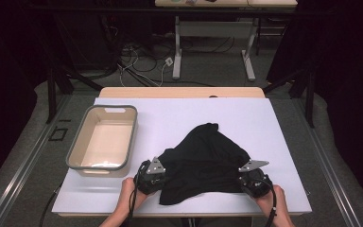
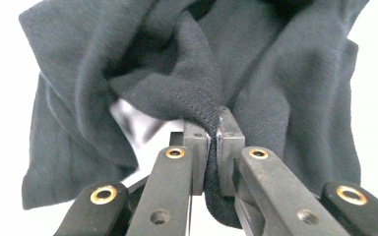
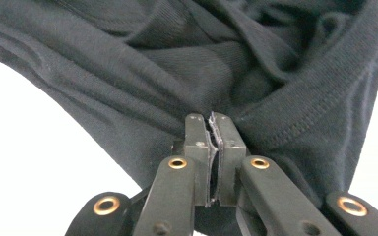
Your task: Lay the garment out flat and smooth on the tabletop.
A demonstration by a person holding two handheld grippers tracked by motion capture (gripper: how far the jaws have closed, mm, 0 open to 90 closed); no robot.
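A beige tub [image 1: 103,139] sits at the left of the white table [image 1: 283,189], near the black cloth [image 1: 203,158]. The left gripper [image 1: 157,176] pinches the cloth's left edge. The right gripper [image 1: 246,176] pinches its right edge.

You see a beige bin [image 1: 103,142] with a grey rim on the left part of the white tabletop [image 1: 255,123]. Behind the tabletop, cables [image 1: 142,59] lie on the floor near a second table's white legs [image 1: 177,49].
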